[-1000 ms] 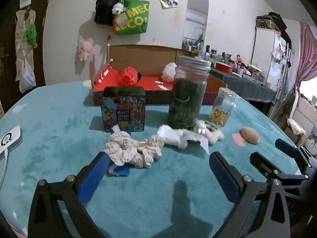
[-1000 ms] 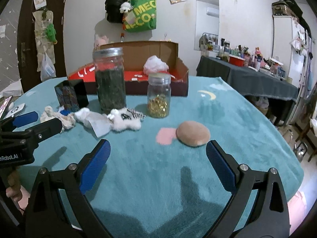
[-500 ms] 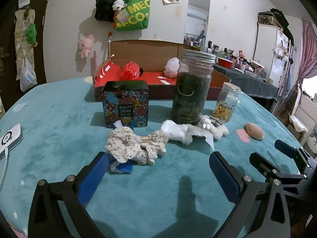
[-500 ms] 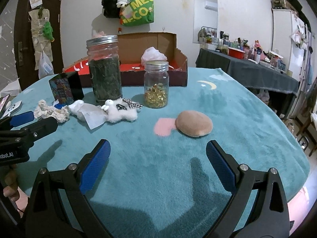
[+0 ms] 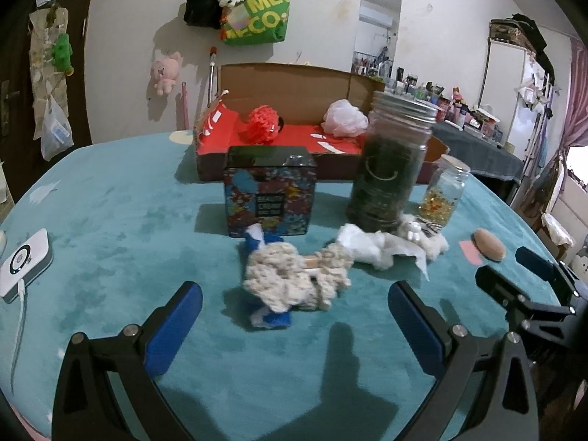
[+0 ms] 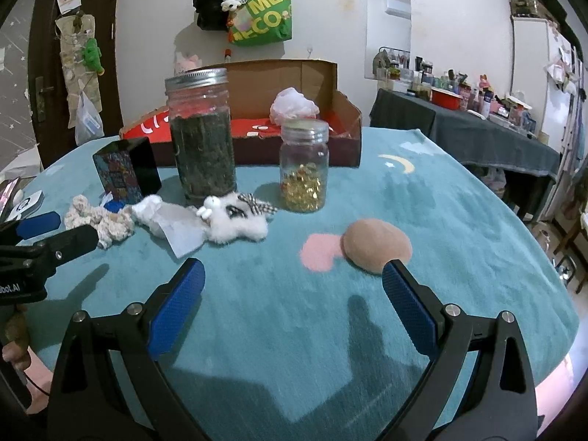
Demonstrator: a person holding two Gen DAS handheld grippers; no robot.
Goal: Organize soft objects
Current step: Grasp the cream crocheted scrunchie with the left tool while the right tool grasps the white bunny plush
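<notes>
Both wide-open tongs, left tongs and right tongs, edge forward; grabbing the crocheted scrunchie ahead risks snagging the tissue.

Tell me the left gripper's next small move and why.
Probably ease the left gripper forward and down so its open jaws straddle the cream crocheted bundle. The bundle lies loose on the teal cloth just ahead, roughly centred between the jaws, while the cardboard box already holds two soft items.
</notes>
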